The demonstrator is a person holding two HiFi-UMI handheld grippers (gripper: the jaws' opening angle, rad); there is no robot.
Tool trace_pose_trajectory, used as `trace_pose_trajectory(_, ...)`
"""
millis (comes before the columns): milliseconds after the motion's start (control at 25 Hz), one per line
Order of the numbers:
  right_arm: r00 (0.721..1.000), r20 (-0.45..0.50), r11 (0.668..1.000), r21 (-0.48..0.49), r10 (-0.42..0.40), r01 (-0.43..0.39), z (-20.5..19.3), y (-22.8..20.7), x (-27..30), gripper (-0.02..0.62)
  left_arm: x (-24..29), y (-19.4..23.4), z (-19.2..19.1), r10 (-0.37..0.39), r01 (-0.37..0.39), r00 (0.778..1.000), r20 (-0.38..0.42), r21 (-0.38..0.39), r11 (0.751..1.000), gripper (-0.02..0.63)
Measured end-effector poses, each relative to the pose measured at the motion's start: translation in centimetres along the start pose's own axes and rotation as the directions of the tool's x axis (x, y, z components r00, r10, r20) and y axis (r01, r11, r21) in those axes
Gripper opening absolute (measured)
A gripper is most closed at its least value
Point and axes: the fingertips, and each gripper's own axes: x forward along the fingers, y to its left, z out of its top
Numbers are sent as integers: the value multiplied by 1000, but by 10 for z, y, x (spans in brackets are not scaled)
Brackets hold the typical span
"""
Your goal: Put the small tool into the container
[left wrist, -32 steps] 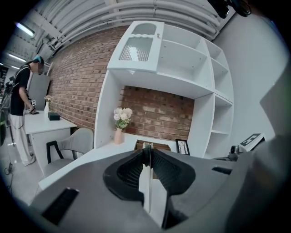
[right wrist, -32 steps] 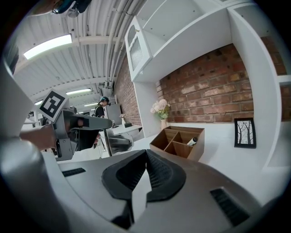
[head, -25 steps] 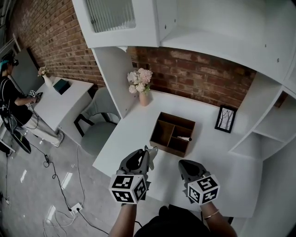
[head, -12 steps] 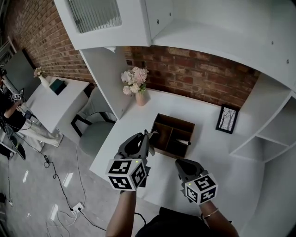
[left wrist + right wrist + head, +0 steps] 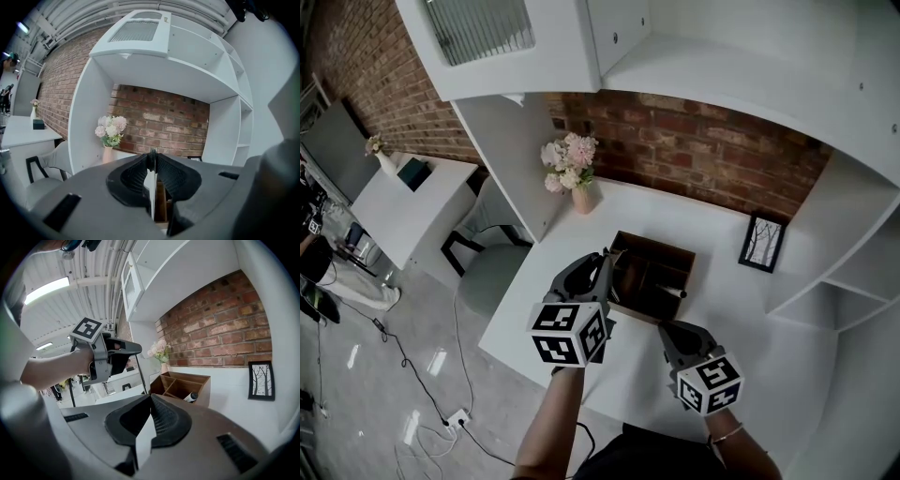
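My left gripper has its jaws pinched almost together on the small tool, a thin rod hanging below them. It looks light, stiff and slippery, so I judge a top-end grip best. Just ahead, the wooden container holds one white-tipped cylinder. My right gripper, short of the container, is closed and empty.

This is a mock home-office corner set up inside a larger lab or workshop hall. A white built-in surface with shelves stands against a brick wall, dressed with a vase of flowers, a framed picture and a wooden organiser. Beside it the grey floor carries loose cables and a power strip, a second white surface stands farther off, and bare ceiling pipes with a strip light run overhead.
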Motion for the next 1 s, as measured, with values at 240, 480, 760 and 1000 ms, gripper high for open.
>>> trace_pose_trajectory(240,999,19,1000,5,-25,25,5,-8,1,5,16,1,-8,3,-3,1000,-13,6,1000,72)
trace_pose_trajectory(480,999,14,999,5,-39,39,3,-11,4,5,21,3,-27,10,-10,999,-30,0,1000,72)
trace_pose_trajectory(760,999,6,999,2,-45,45,2,-11,5,5,25,7,-50,4,-4,998,-67,1,1000,73)
trace_pose_trajectory(1000,999,5,999,2,-48,48,1,-11,2,5,29,6,-67,-1,1,993,-118,3,1000,72)
